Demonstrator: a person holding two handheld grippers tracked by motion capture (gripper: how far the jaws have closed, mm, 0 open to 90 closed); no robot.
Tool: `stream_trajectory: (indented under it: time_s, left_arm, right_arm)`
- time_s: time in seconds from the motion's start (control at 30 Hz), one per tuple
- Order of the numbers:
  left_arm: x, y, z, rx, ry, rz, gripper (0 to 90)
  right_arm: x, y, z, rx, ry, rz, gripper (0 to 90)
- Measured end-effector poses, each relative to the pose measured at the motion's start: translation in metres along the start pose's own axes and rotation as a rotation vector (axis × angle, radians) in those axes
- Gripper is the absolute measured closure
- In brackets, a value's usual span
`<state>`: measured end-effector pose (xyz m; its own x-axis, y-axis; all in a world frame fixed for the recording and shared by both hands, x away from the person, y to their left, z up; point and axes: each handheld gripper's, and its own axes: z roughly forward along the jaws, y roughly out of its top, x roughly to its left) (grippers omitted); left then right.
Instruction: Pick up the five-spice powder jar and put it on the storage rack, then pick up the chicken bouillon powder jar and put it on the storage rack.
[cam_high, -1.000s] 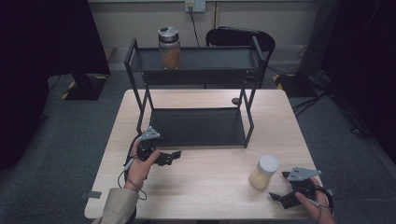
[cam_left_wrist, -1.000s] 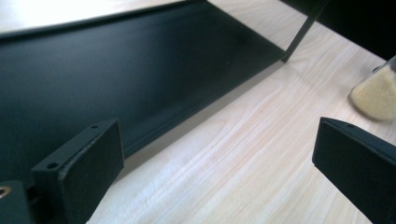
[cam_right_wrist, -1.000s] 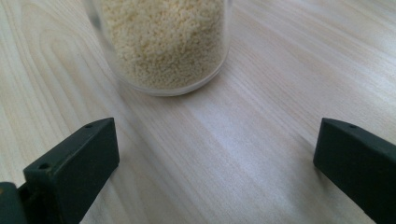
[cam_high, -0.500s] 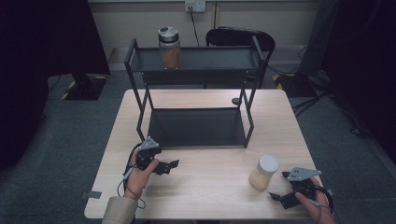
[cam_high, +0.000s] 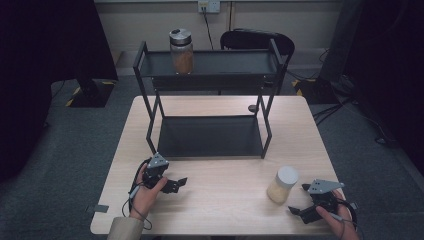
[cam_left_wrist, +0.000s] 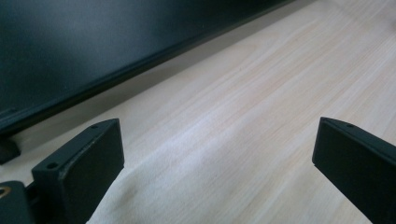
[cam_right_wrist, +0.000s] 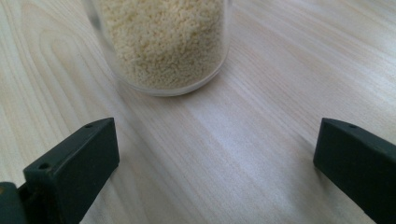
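A clear jar of pale yellow grains (cam_high: 282, 184) with a white lid stands on the wooden table (cam_high: 225, 200) at the front right. In the right gripper view the same jar (cam_right_wrist: 163, 42) is just ahead of the jaws. My right gripper (cam_high: 301, 200) (cam_right_wrist: 215, 158) is open, low on the table just right of the jar, not touching it. My left gripper (cam_high: 177, 183) (cam_left_wrist: 215, 158) is open at the front left, jaws empty, pointing toward the black rack. A second jar with brown contents (cam_high: 181, 51) stands on the rack's top shelf.
A black two-tier metal rack (cam_high: 210, 135) takes up the back half of the table; its lower tray edge (cam_left_wrist: 93, 60) lies ahead of the left jaws. A black chair (cam_high: 260, 40) stands behind the table. Bare wood lies between the two grippers.
My left gripper has slid toward the table's front and a little right, away from the rack. The right gripper and the jar have stayed put.
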<state>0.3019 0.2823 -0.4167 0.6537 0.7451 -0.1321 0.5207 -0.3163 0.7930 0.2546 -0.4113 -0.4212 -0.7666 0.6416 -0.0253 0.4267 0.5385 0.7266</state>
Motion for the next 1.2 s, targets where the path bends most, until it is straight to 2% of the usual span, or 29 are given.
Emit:
stream_trajectory:
  time_s: [0.3, 0.47, 0.5, 0.53, 1.2]
  left_arm:
    - [-0.007, -0.004, -0.001, 0.058, 0.055, 0.043, 1.6]
    - [-0.014, -0.005, 0.002, 0.114, 0.093, 0.076, 1.8]
    - [-0.016, -0.007, 0.002, 0.116, 0.103, 0.095, 1.5]
    - [-0.017, -0.008, 0.002, 0.112, 0.101, 0.097, 1.1]
    - [-0.017, -0.012, 0.0, 0.103, 0.094, 0.098, 0.0]
  right_arm:
    - [0.0, 0.0, 0.0, 0.001, -0.001, 0.0, 0.0]
    - [0.0, 0.001, 0.0, 0.002, -0.002, 0.0, 0.0]
    - [0.001, 0.001, 0.0, 0.003, -0.003, 0.001, 0.0]
    - [0.001, 0.001, 0.0, 0.003, -0.003, 0.001, 0.0]
    - [0.001, 0.002, 0.001, 0.003, -0.007, 0.014, 0.0]
